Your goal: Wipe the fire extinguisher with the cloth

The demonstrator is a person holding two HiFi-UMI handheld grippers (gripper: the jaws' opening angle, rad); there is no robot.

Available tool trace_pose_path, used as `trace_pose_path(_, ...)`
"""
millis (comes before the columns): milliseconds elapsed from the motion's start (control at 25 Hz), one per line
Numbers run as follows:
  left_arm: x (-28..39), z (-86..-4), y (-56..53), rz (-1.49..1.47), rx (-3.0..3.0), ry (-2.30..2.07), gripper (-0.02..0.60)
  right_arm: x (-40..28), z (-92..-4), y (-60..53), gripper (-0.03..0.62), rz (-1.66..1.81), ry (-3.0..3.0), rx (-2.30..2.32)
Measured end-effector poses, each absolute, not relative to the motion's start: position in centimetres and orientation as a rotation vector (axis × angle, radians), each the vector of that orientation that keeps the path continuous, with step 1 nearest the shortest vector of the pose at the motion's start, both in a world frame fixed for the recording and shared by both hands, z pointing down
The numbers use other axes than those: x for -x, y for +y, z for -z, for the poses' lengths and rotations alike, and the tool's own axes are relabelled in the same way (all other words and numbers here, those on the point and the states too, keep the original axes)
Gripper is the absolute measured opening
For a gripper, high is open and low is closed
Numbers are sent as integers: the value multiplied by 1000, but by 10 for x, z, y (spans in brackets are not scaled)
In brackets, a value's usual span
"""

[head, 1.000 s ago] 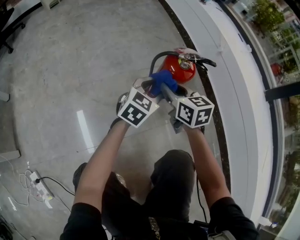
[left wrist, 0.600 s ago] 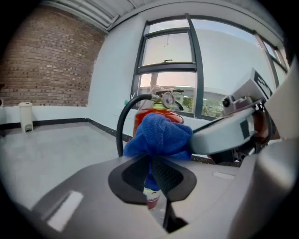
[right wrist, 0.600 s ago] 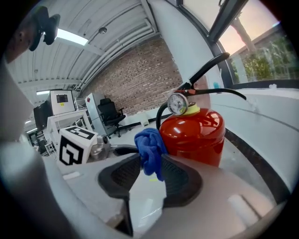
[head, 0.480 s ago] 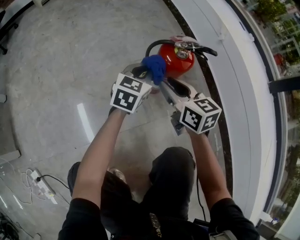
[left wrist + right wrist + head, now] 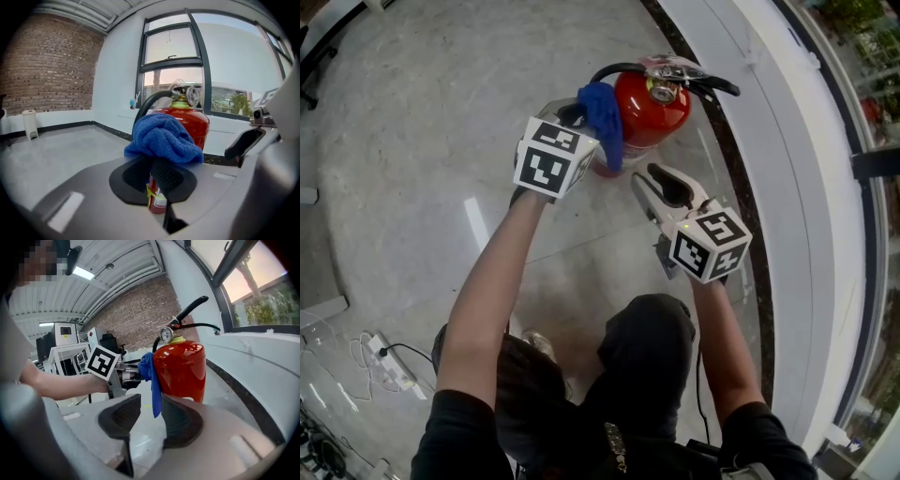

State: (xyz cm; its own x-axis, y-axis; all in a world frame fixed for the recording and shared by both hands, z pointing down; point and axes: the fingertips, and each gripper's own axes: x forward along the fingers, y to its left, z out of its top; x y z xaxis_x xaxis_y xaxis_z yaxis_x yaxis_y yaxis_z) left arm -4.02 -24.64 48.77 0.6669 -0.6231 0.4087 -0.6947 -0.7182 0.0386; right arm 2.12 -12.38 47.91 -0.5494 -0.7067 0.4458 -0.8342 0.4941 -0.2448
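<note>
Upright at top centre of the head view: red fire extinguisher (image 5: 654, 105), base close beside the dark border strip (image 5: 729, 192) edging the white sill (image 5: 783, 141) at right. Blue cloth (image 5: 603, 112) pinched in the closed left gripper (image 5: 581, 122), laid against the cylinder's left flank. Lower right, right gripper (image 5: 656, 181): jaws apart, nothing between, short of the cylinder. Wide bare floor (image 5: 412, 122) across the left half.

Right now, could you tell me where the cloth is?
Head view, upper centre: the blue cloth is clamped in the left gripper, against the left side of the red fire extinguisher.
</note>
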Motion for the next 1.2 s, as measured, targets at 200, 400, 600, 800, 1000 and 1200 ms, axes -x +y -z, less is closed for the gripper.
trace_pose_path(200,25,-519,-211,-700,-2685,-955,14,-27,-493,-121,129,-666,-2454,-1295)
trace_pose_path(400,3,-526,-184,-719,-2649,-862,14,-43,-509,-115,129,-668,-2434,-1297)
trace_pose_path(600,-31,-523,-164,-735,-2640,-807,14,-62,-522,-119,129,-671,-2435,-1317)
trace_pose_path(800,-61,-521,-158,-744,-2602,-833,15,-96,-507,-137,129,-641,-2527,-1377)
trace_pose_path(1000,-81,-524,-158,-775,-2577,-845,15,-118,-496,-165,127,-612,-2609,-1361)
trace_pose_path(1200,-66,-531,-159,-777,-2565,-863,15,-105,-513,-179,65,-555,-2552,-1286)
